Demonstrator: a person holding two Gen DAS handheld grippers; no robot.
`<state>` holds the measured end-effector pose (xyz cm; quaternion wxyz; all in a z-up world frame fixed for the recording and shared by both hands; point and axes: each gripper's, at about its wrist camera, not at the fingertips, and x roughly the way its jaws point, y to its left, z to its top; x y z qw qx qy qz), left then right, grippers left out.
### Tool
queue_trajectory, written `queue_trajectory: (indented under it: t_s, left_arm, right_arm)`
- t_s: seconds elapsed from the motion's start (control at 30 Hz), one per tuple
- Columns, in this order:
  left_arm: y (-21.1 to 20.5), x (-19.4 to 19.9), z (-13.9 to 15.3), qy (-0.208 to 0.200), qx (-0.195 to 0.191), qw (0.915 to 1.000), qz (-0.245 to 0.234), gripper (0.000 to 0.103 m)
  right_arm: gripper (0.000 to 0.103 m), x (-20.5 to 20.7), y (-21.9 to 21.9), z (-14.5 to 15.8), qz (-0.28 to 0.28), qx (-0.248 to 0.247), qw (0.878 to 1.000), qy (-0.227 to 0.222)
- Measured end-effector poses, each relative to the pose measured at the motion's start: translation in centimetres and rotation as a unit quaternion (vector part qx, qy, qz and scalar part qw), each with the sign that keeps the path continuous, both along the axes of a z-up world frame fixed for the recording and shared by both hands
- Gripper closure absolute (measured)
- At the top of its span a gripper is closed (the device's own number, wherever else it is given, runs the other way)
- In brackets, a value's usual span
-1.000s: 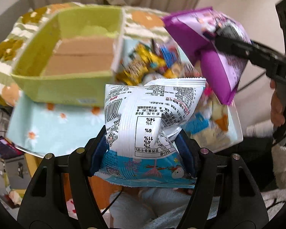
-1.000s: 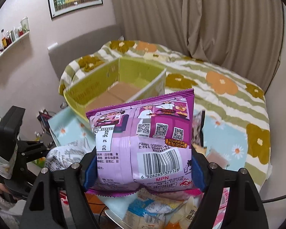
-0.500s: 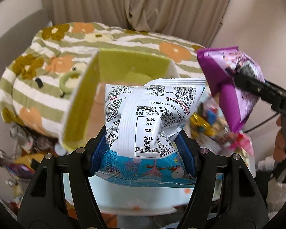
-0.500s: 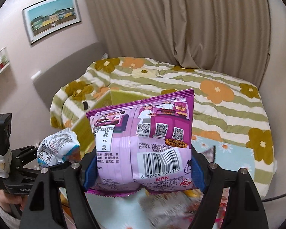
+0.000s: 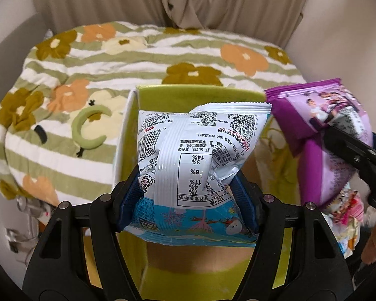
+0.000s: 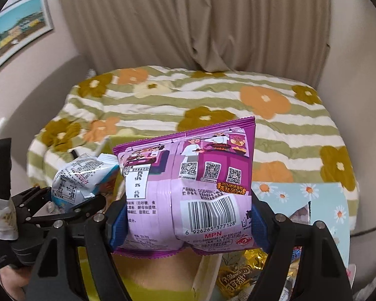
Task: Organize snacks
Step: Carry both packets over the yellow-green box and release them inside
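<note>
Beige pleated curtains [image 6: 188, 25] hang at the far wall behind a bed [image 5: 163, 57] covered in a fleecy green-and-white striped blanket with orange and olive flowers; a framed picture [image 6: 17, 30] hangs at the far left.

Left tongs [image 5: 188, 195]: partly apart, blue pads clamped on a white and blue snack packet [image 5: 195, 155]. The packet is glossy crinkled film with a serrated top seam, printed with a barcode and a nutrition table. It is held over a lime-green cardboard box [image 5: 200, 97], which is open-topped with a brown base.

Right tongs [image 6: 188, 220]: partly apart, blue pads clamped on both sides of a purple snack packet [image 6: 188, 183]. The packet is puffed, smooth film with a zigzag edge, showing cartoon figures, three square codes and a barcode. It is held just right of the white packet, over the near right side of the box.

Near right of the box lies a heap of mixed wrapped snacks [image 6: 240, 276], including crinkled gold foil, beside a light blue daisy-print cloth [image 6: 300, 193].
</note>
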<state>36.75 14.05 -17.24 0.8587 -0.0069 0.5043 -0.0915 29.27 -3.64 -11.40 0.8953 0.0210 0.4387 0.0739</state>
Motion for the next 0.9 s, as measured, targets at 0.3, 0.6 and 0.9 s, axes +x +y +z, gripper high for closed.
queue_trajectory:
  t_s: [0.3, 0.6, 0.9]
  left_arm:
    - [-0.3, 2.7, -3.8, 0.032, 0.018, 0.9993, -0.004, 0.009]
    - [1.2, 1.0, -2.9, 0.022, 0.018, 0.9995, -0.014, 0.004]
    - [1.3, -0.9, -1.7, 0.006, 0.024, 0.9995, -0.019, 0.004]
  right_arm:
    - [0.028, 2.9, 0.3, -2.5, -0.044, -0.011, 0.998, 0.036]
    - [0.026, 3.9, 0.6, -4.0, -0.05, 0.023, 0.997, 0.057]
    - [0.026, 5.1, 2.7, -4.4, -0.02, 0.029, 0.998, 0.054]
